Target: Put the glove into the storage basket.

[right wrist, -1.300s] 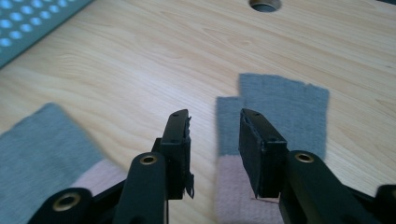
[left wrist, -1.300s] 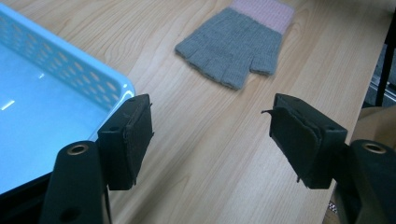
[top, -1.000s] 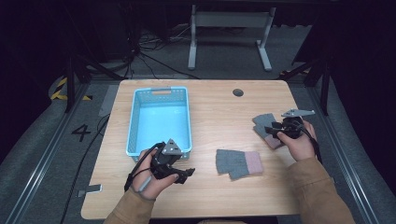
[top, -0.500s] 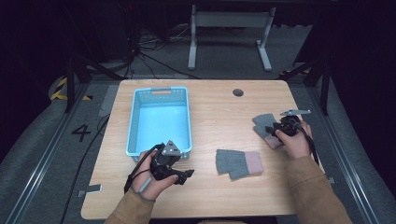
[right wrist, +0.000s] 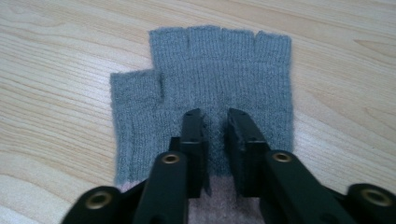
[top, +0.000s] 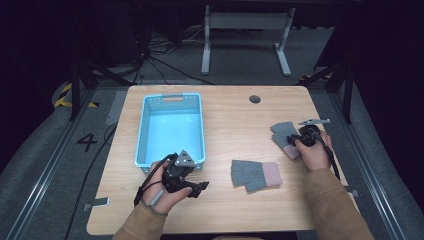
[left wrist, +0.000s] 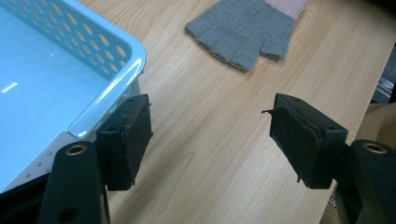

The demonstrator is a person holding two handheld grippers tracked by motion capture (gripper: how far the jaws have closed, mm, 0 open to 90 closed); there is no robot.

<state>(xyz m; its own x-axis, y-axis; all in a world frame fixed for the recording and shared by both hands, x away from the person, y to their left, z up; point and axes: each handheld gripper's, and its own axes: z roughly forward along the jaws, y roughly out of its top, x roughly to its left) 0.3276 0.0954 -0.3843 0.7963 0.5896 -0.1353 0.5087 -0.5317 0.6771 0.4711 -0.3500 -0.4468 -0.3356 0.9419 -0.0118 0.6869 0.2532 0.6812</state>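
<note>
Jaws of my right gripper (right wrist: 215,122) have just been closing, pinching a fold of the grey glove (right wrist: 205,88) lying flat under the tips. My left gripper (left wrist: 210,135) gapes wide, basket (left wrist: 112,51) corner beside one jaw, second glove (left wrist: 243,28) ahead.

table (top: 225,110): light wood | basket (top: 145,122): pale blue, near left edge, open side up | second glove (top: 255,175): grey, pink cuff, flat near front edge | grommet (top: 255,99): near back edge
</note>
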